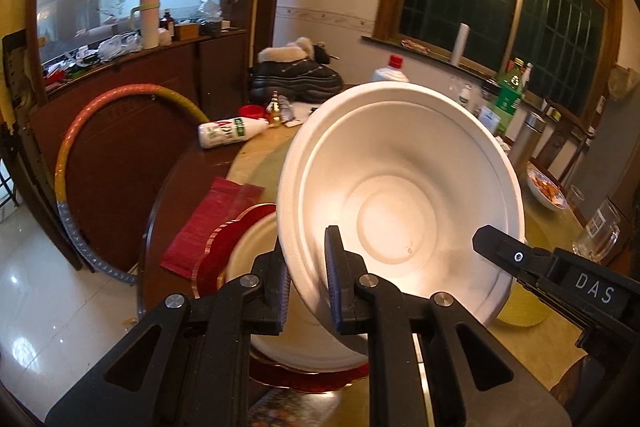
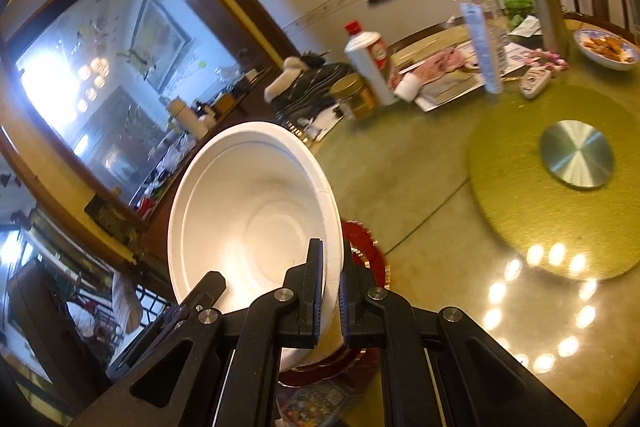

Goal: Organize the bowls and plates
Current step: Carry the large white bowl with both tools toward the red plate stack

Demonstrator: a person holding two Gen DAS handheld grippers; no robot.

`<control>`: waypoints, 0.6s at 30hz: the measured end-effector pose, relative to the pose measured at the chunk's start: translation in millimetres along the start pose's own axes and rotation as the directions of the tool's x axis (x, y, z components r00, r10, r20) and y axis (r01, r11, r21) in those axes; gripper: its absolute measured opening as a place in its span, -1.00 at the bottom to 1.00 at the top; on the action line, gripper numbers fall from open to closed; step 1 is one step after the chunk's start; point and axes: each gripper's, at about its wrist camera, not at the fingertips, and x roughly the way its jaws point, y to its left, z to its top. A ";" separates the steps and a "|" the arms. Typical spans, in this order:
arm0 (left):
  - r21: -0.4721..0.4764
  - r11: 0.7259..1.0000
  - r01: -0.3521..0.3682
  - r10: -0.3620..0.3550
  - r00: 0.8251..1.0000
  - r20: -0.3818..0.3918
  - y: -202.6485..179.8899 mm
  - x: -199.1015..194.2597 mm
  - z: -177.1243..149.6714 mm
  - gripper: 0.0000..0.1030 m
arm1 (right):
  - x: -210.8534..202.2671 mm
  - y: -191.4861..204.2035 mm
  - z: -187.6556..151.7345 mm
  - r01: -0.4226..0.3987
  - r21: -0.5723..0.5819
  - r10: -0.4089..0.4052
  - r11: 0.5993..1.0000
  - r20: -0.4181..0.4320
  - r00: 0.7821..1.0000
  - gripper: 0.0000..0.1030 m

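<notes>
The bowl [image 1: 400, 187] is held tilted above the table [image 1: 560, 339] — left gripper [image 1: 308, 267] on its left rim, right gripper [image 1: 486, 239] on its right. Beneath lies a plate [image 1: 248, 247] on a scalloped tray [image 1: 216, 255].

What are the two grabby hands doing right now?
Left gripper: closed, pinching the white bowl's rim.
Right gripper: closed, pinching the same bowl's opposite rim.

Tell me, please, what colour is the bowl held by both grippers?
The bowl is plain white; the left wrist view shows it best.
</notes>
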 end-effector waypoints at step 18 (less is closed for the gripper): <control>-0.032 0.999 -0.031 0.029 0.997 -0.067 30.3 13.3 -15.2 -0.73 | 36.2 19.8 -12.8 0.007 -0.045 -0.012 0.999 -0.108 0.994 -0.87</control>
